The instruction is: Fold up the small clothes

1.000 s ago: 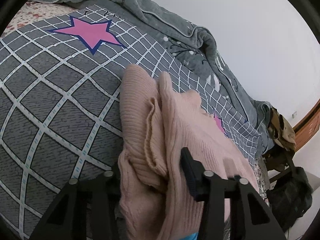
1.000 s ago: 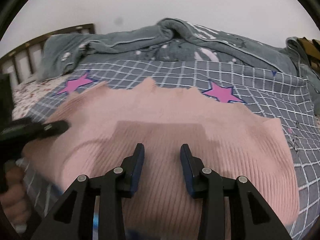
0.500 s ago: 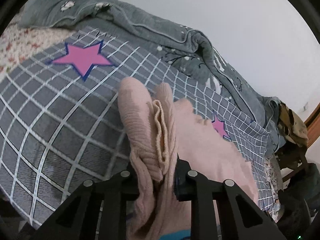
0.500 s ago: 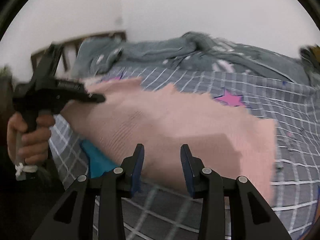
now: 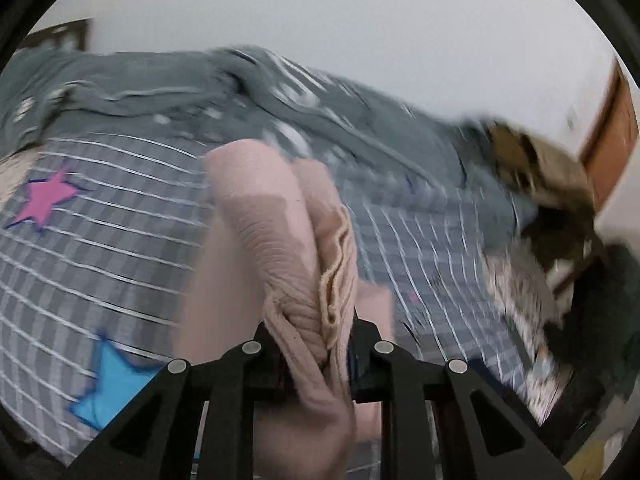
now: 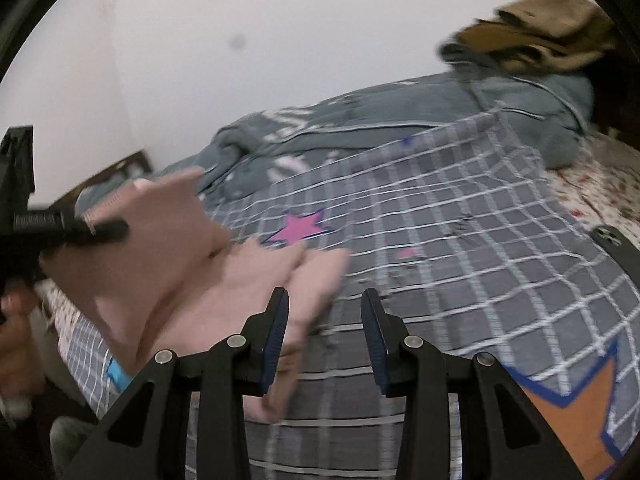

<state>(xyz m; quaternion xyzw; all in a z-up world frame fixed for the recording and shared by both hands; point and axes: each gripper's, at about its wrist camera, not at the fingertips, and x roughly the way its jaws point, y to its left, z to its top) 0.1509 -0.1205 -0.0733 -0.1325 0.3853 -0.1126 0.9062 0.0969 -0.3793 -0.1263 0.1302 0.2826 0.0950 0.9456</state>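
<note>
A pink sweater [image 5: 280,240] is being gripped at a bunched edge by the left gripper [image 5: 316,356], whose jaws have just been closing on the knit, and is being lifted off the checked bedspread [image 6: 460,220] with its lower part trailing there. The right gripper [image 6: 324,336] is being held with jaws apart and nothing between them. Judged as the pick-up before folding; next, a free edge is to be caught and the sweater spread flat.

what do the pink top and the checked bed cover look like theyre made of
The pink top looks like a soft ribbed knit, matte: fine parallel ribs run along its bunched folds where the left gripper pinches it. The checked bed cover looks like thin printed woven cloth, probably cotton or a blend, flat and dull; blur hides its weave.
</note>
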